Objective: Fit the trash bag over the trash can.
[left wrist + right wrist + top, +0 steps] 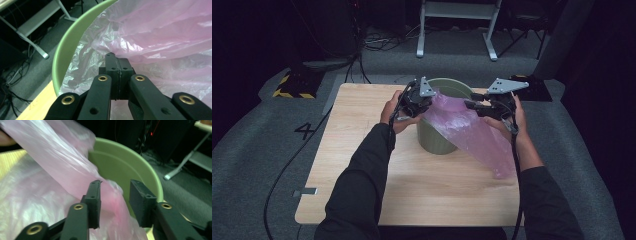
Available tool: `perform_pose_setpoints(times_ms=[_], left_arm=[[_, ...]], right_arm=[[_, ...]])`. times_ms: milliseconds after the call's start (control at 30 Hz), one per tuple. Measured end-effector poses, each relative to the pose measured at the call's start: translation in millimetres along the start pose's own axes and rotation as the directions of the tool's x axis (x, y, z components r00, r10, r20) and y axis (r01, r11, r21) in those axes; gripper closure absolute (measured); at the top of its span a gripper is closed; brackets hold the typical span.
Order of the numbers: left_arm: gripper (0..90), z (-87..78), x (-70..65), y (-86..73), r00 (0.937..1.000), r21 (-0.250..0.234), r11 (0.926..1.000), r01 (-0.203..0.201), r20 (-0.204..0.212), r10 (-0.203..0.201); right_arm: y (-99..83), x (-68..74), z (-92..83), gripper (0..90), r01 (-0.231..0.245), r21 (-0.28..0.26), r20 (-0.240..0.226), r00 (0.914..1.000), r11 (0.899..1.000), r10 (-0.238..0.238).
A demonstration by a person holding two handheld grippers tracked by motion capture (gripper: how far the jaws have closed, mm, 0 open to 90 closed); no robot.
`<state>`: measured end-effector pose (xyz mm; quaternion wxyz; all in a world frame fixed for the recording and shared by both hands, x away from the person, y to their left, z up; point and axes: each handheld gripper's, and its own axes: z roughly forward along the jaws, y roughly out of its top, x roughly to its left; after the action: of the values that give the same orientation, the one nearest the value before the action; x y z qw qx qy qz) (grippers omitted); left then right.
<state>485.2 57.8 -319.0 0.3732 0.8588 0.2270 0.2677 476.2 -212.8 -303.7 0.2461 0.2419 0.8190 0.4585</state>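
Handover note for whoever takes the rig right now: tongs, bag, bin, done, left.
Left tongs: shut, pinching the pink bag film at the green bin rim.
Right tongs: jaws apart, bag edge lying loose between them, not gripped.
Bin stands upright on the wooden table. The bag lies across its mouth and trails down over its right side onto the table.
Done: one edge of the bag held at the rim.
Left, probably: regrip with the right tongs, spread the mouth open, push the bag in and fold it over the rim.
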Motion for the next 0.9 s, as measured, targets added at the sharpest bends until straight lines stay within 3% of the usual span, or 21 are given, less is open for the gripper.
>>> perform_pose_setpoints(times_ms=[100,167,333,467,600,667,700,733,833,900], left_arm=[[89.4,2.9,0.3,-0.8,0.9999,0.01,0.9999,0.003,0.015,-0.003],[89.4,3.2,1.1,-1.9,0.9993,0.009,0.9999,0.005,0.036,-0.006],[89.4,5.9,1.9,-3.7,0.9993,0.024,0.9997,0.008,0.035,-0.009],[86.5,5.6,4.2,-6.4,0.999,0.01,0.9996,0.025,0.037,-0.025],[72.6,0.9,7.1,-10.8,0.9972,-0.018,0.9983,0.055,0.051,-0.054],[58.3,-4.0,7.2,-13.2,0.9965,-0.057,0.9956,0.074,0.043,-0.072],[53.3,-7.3,7.9,-14.6,0.9952,-0.069,0.9943,0.081,0.061,-0.077],[51.3,-10.6,8.1,-15.7,0.9929,-0.087,0.9917,0.094,0.081,-0.087],[37.6,-20.7,6.2,-16.0,0.9909,-0.133,0.9845,0.115,0.086,-0.104],[34.3,-27.4,1.9,-16.4,0.9898,-0.184,0.9754,0.121,0.097,-0.104]], right_arm=[[4.9,4.6,-2.0,56.4,0.01,-0.038,-0.006,0.9999,0.999,-0.01],[8.7,8.3,-0.8,61.7,0.025,-0.041,-0.031,0.9992,0.999,-0.026],[15.4,12.6,13.9,78.4,0.083,0.041,-0.028,0.9962,0.996,-0.082],[17.8,15.7,27.5,88.9,0.092,0.115,-0.023,0.9957,0.989,-0.09],[17.8,16.0,37.7,90.0,0.08,0.17,-0.023,0.9968,0.982,-0.077],[17.5,16.4,41.7,90.0,0.078,0.196,-0.03,0.9969,0.977,-0.073],[17.2,16.0,43.4,90.0,0.073,0.21,-0.026,0.9973,0.975,-0.069],[16.8,15.4,45.0,90.0,0.071,0.222,-0.023,0.9975,0.973,-0.067],[16.0,13.7,48.7,90.0,0.061,0.249,-0.022,0.9981,0.967,-0.058],[16.0,13.7,51.3,90.0,0.065,0.27,-0.024,0.9979,0.961,-0.061]])
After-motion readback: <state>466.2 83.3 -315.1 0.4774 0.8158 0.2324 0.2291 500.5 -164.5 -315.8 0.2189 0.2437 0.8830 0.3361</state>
